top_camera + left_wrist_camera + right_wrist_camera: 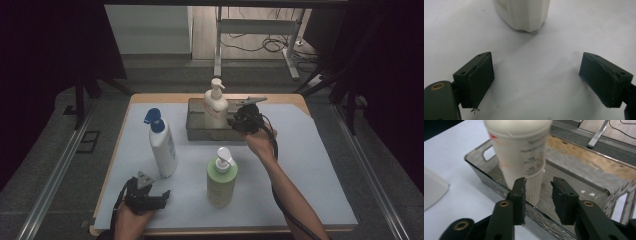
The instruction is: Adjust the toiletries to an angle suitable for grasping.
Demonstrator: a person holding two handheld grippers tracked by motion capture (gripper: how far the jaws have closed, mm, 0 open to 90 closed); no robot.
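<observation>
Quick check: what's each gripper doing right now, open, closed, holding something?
Left gripper: open, nothing between its jaws.
Right gripper: open, holding nothing; the cream pump bottle stands in the clear tray just beyond.

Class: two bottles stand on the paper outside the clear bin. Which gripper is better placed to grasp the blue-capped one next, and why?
Left. The left gripper rests open beside the blue-capped bottle; the right gripper is away at the bin, by the cream pump bottle.

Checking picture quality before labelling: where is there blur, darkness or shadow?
Right gripper view: cream bottle smeared, its print unreadable, tray sharper. High view: dim, black at both sides, white sheet evenly lit. Left gripper view: sharp, soft shadows beside the left gripper pads.
</observation>
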